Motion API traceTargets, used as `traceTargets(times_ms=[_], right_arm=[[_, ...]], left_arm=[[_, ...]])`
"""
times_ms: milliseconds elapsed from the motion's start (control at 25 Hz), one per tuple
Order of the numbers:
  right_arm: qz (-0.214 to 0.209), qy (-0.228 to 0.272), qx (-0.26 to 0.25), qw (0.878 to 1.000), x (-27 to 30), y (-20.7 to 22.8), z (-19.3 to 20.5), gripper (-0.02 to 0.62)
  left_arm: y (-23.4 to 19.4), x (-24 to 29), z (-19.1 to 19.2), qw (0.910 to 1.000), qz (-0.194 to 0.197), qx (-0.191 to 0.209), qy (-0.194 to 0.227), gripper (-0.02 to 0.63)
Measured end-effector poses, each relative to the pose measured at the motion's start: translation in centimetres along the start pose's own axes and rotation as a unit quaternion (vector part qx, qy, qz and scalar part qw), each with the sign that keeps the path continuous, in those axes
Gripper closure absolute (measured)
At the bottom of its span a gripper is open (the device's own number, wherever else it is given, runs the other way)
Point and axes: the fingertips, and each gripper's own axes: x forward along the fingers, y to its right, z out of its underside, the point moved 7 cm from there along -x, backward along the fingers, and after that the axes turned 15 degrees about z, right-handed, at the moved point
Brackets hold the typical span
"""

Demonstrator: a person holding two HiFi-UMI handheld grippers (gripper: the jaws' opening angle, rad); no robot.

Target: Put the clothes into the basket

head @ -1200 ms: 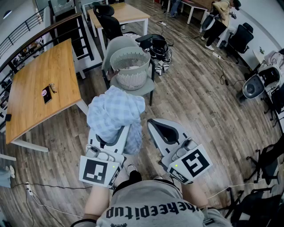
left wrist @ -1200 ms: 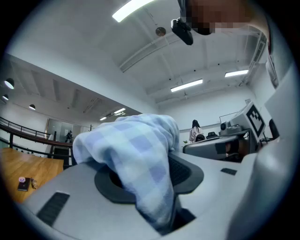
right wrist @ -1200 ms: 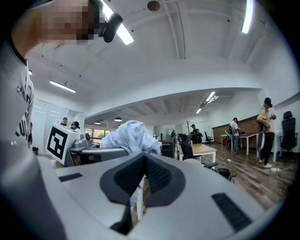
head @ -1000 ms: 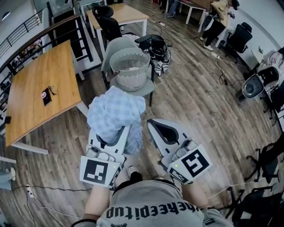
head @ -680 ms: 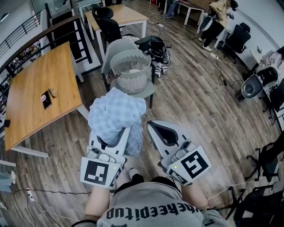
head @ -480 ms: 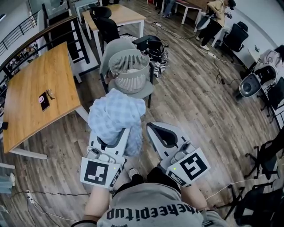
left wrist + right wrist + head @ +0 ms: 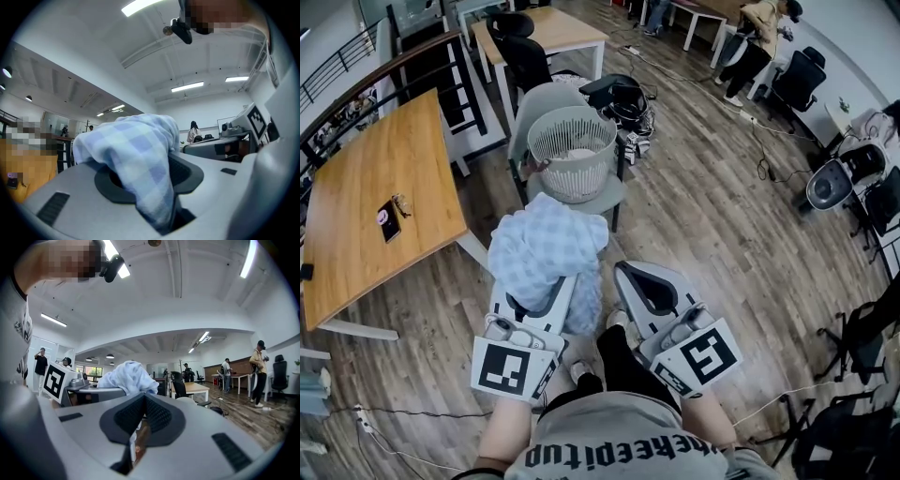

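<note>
Carry step: left gripper (image 7: 151, 183) pinches 1 pale blue checked cloth (image 7: 546, 246), short of white slatted plastic basket (image 7: 573, 161). Right gripper (image 7: 142, 403) pressed together, empty. Next, probably: get cloth over basket, release.

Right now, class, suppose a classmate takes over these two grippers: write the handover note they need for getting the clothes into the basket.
Left gripper: shut on a light blue checked cloth, which is bunched over the jaws and hangs below them.
Right gripper: shut, with nothing between its jaws.
White slatted laundry basket: on a grey chair ahead, apart from both grippers. Something pale already lies inside.
Done: the cloth is picked up and held off the floor.
Left: bring the cloth over the basket's rim, open the left jaws and let it drop in.
</note>
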Motion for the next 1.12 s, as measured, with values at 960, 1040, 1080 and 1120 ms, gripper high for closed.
traceTargets(times_ms=[960,1040,1080,1120], right_arm=[[-0.069,-0.012,0.011,0.997,13.7,10.4,-1.2,0.586],[-0.074,-0.012,0.013,0.997,14.4,11.5,-1.2,0.587],[-0.077,-0.011,0.013,0.997,14.8,12.0,-1.2,0.586],[-0.079,-0.011,0.014,0.997,15.1,12.6,-1.3,0.587]], left_arm=[[-9.0,12.7,-0.4,0.9991,-0.043,0.002,0.003,0.431],[-9.3,13.8,-0.3,0.9989,-0.048,0.003,0.001,0.431],[-9.5,14.4,-0.3,0.9987,-0.05,0.003,0.001,0.431],[-9.6,15.0,-0.3,0.9986,-0.052,0.002,0.001,0.431]])
